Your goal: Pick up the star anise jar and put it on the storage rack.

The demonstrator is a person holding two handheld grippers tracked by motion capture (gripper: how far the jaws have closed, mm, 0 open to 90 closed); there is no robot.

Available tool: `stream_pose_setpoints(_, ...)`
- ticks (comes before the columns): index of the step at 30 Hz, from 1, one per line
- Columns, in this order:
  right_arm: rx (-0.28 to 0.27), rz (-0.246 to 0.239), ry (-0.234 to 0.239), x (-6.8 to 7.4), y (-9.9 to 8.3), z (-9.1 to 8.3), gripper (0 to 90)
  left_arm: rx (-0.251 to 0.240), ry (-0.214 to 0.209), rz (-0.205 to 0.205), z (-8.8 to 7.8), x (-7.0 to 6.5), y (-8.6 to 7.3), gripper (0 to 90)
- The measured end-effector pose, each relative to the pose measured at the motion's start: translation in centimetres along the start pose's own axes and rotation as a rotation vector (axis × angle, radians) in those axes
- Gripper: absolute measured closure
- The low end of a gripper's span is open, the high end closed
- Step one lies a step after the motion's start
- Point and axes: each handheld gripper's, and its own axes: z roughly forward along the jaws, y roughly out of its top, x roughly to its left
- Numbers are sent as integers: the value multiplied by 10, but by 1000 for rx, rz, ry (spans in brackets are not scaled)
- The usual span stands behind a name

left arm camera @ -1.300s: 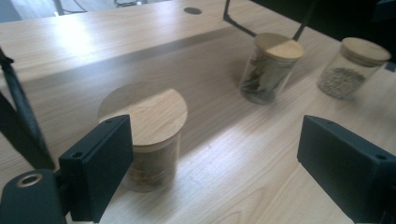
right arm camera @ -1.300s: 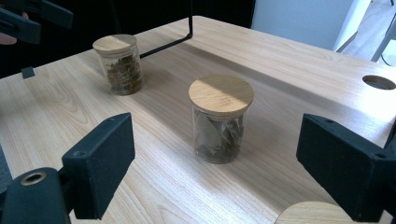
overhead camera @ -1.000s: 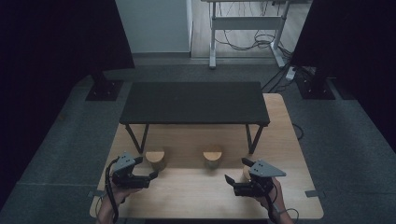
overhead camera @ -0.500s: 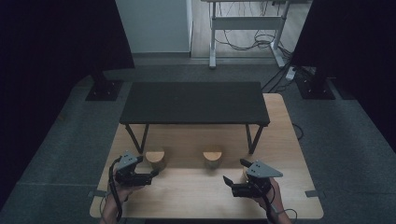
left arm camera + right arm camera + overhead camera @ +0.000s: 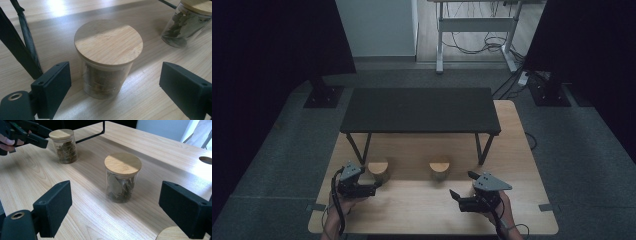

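Left gripper eases toward the jar

The left gripper (image 5: 374, 186) has sunk slightly and edged closer to the left wooden-lidded glass jar (image 5: 378, 171), near the worktop's front-left corner.

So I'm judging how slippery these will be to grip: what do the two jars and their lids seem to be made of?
Left jar: clear, smooth wall, probably glass, though clear plastic can't be ruled out; the dried contents show through. Its lid: pale wood or bamboo, matt, with visible grain. Right jar: the same clear wall, with dried leaves visible inside. Its lid: the same light, grained wood look.
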Motion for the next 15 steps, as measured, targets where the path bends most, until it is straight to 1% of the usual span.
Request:
stream_pose_setpoints(10,-3,-6,-15,-1,2,-3,108,-9,4,5,11,4,0,101)
stream_pose_setpoints(13,-1,-7,-15,-1,2,-2,108,-20,-1,1,15,4,-1,101)
stream_pose_setpoints(15,1,-9,-14,-1,1,-2,107,-21,-5,7,17,5,-1,101)
